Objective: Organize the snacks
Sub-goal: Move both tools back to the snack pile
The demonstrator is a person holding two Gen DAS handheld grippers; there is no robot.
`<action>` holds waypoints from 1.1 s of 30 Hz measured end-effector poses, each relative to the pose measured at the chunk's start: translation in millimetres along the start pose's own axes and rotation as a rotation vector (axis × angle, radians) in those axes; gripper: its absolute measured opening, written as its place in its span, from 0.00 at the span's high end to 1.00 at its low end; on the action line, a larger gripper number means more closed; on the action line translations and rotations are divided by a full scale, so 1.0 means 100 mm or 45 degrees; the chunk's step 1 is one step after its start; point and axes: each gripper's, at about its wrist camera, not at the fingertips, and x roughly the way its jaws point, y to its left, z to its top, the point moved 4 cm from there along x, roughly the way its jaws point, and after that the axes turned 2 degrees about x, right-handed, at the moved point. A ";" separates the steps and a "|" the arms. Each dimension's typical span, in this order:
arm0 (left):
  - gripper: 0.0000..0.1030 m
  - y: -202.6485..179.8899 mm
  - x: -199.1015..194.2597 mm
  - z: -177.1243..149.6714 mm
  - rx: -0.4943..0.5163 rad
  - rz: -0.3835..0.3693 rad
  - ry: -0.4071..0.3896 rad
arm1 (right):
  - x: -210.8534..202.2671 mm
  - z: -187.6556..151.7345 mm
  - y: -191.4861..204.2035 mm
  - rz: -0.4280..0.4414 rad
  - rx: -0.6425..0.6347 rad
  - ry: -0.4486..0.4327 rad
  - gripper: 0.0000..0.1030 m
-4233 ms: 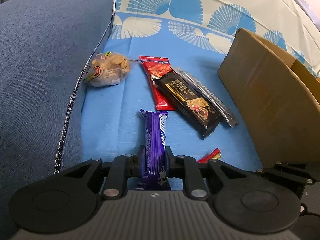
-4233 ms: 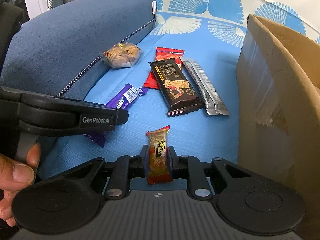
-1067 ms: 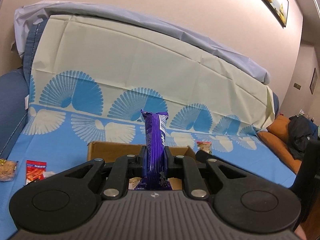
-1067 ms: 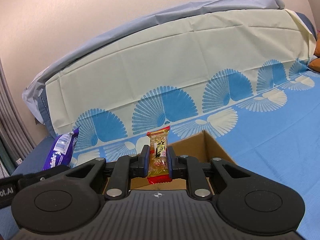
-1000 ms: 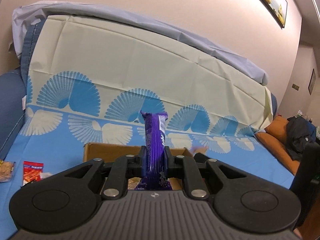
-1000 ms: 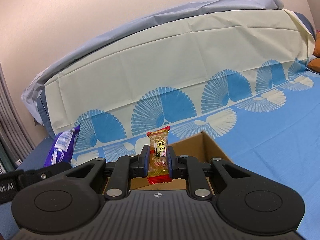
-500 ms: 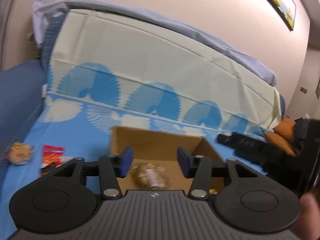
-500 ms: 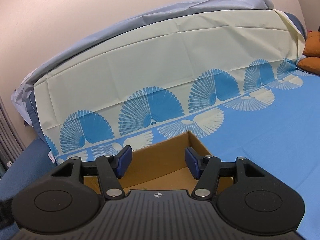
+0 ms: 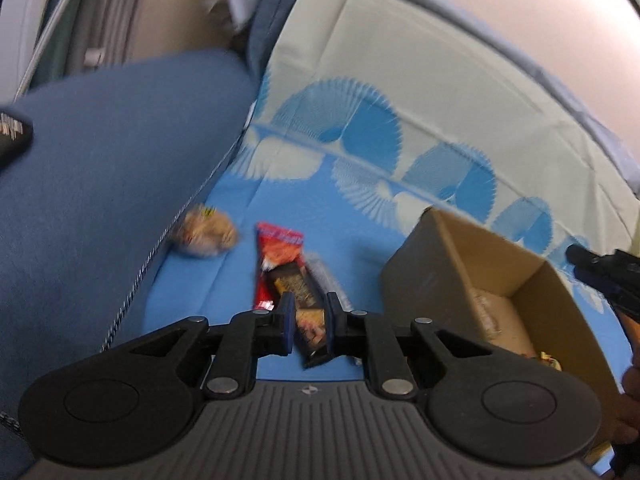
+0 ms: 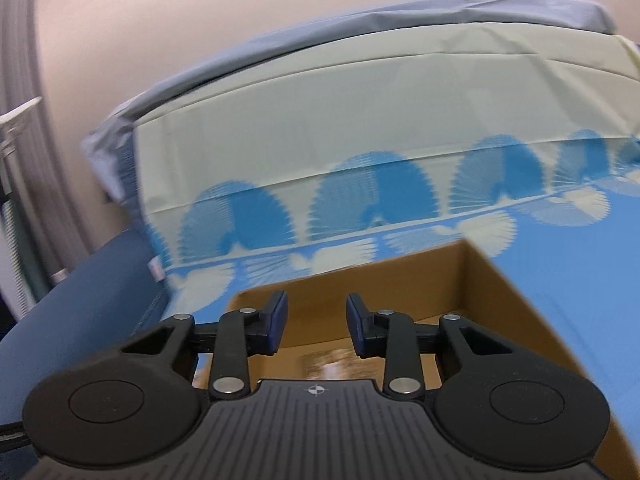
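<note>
My left gripper [image 9: 309, 308] hangs over the blue seat, its jaws closing to a narrow slit with nothing held. Through the slit I see a dark bar [image 9: 296, 284] lying on the seat, with a red pack [image 9: 278, 244] to its left, a silver bar [image 9: 324, 276] to its right and a cookie bag [image 9: 206, 232] further left. The open cardboard box [image 9: 460, 264] stands to the right. My right gripper [image 10: 316, 312] hovers over that box [image 10: 400, 292], jaws closing and empty. Blurred snacks [image 10: 332, 360] lie on the box floor.
A blue armrest [image 9: 100, 180] rises on the left, with a metal chain [image 9: 132, 296] along its seam. The fan-patterned backrest cover [image 9: 400, 100] stands behind. The right gripper's black tip [image 9: 592, 270] and a hand [image 9: 628, 400] show at the right edge.
Both grippers have let go of their snacks: the purple bar and the small red pack are gone. The left gripper swung left and down towards the seat and closed. The right jaws narrowed.
</note>
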 end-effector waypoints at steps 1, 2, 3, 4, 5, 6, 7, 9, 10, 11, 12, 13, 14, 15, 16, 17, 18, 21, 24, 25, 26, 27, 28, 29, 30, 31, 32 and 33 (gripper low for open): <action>0.83 0.00 0.07 -0.01 -0.008 0.005 0.026 | 0.00 -0.02 0.08 0.020 -0.019 0.006 0.67; 0.81 -0.02 0.15 -0.02 -0.011 0.011 0.050 | 0.01 -0.03 0.14 0.035 -0.040 0.009 0.67; 0.79 -0.04 0.25 -0.03 -0.013 0.019 0.078 | 0.02 -0.04 0.20 0.047 -0.056 0.012 0.67; 0.72 -0.07 0.35 -0.04 -0.016 0.030 0.097 | 0.03 -0.04 0.25 0.060 -0.065 0.019 0.67; 0.55 -0.11 0.43 -0.05 -0.013 0.042 0.108 | 0.05 -0.04 0.28 0.068 -0.067 0.024 0.67; 0.47 -0.15 0.54 -0.05 -0.009 0.072 0.117 | 0.06 -0.05 0.30 0.074 -0.067 0.029 0.67; 0.37 -0.18 0.63 -0.05 -0.008 0.104 0.123 | 0.07 -0.05 0.32 0.076 -0.068 0.033 0.67; 0.28 -0.24 0.86 -0.03 -0.006 0.159 0.135 | 0.09 -0.07 0.33 0.074 -0.068 0.042 0.67; 0.18 -0.27 0.96 -0.02 -0.008 0.192 0.145 | 0.11 -0.08 0.33 0.074 -0.068 0.048 0.67; 0.16 -0.30 1.05 0.00 -0.012 0.228 0.155 | 0.12 -0.09 0.33 0.073 -0.069 0.052 0.67; 0.16 -0.32 1.17 0.02 -0.015 0.253 0.170 | 0.13 -0.09 0.33 0.071 -0.071 0.057 0.67; 0.16 -0.35 1.25 0.03 -0.012 0.261 0.180 | 0.14 -0.11 0.33 0.069 -0.072 0.063 0.67; 0.13 -0.39 1.32 0.04 0.001 0.277 0.189 | 0.15 -0.12 0.32 0.067 -0.073 0.070 0.67; 0.11 -0.42 1.40 0.06 0.025 0.308 0.203 | 0.16 -0.13 0.32 0.065 -0.074 0.075 0.67; 0.10 -0.45 1.48 0.06 0.051 0.333 0.213 | 0.18 -0.13 0.32 0.063 -0.074 0.080 0.67; 0.10 -0.48 1.54 0.06 0.072 0.349 0.222 | 0.20 -0.13 0.31 0.063 -0.074 0.085 0.67; 0.10 -0.51 1.61 0.05 0.099 0.366 0.239 | 0.21 -0.14 0.31 0.062 -0.075 0.091 0.67; 0.10 -0.52 1.77 -0.03 0.167 0.411 0.310 | 0.24 -0.14 0.32 0.063 -0.076 0.101 0.67; 0.12 -0.53 1.74 -0.11 0.268 0.385 0.289 | 0.26 -0.16 0.36 0.070 -0.088 0.108 0.67; 0.19 -0.53 1.70 -0.13 0.305 0.373 0.281 | 0.27 -0.16 0.38 0.072 -0.094 0.110 0.67; 0.28 -0.52 1.64 -0.16 0.329 0.359 0.275 | 0.28 -0.17 0.39 0.073 -0.101 0.112 0.67; 0.33 -0.51 1.58 -0.19 0.348 0.347 0.275 | 0.28 -0.17 0.41 0.075 -0.107 0.113 0.67; 0.39 -0.49 1.50 -0.23 0.361 0.343 0.277 | 0.29 -0.18 0.43 0.076 -0.111 0.114 0.67; 0.41 -0.45 1.43 -0.25 0.373 0.344 0.277 | 0.29 -0.18 0.45 0.077 -0.115 0.113 0.67; 0.42 -0.39 1.32 -0.29 0.374 0.336 0.280 | 0.30 -0.18 0.47 0.078 -0.120 0.112 0.67; 0.44 -0.33 1.23 -0.33 0.360 0.316 0.286 | 0.30 -0.18 0.49 0.080 -0.126 0.112 0.67; 0.53 -0.25 1.12 -0.36 0.335 0.289 0.291 | 0.30 -0.18 0.51 0.082 -0.132 0.112 0.67; 0.58 -0.17 1.01 -0.39 0.307 0.264 0.300 | 0.29 -0.18 0.53 0.085 -0.138 0.111 0.67</action>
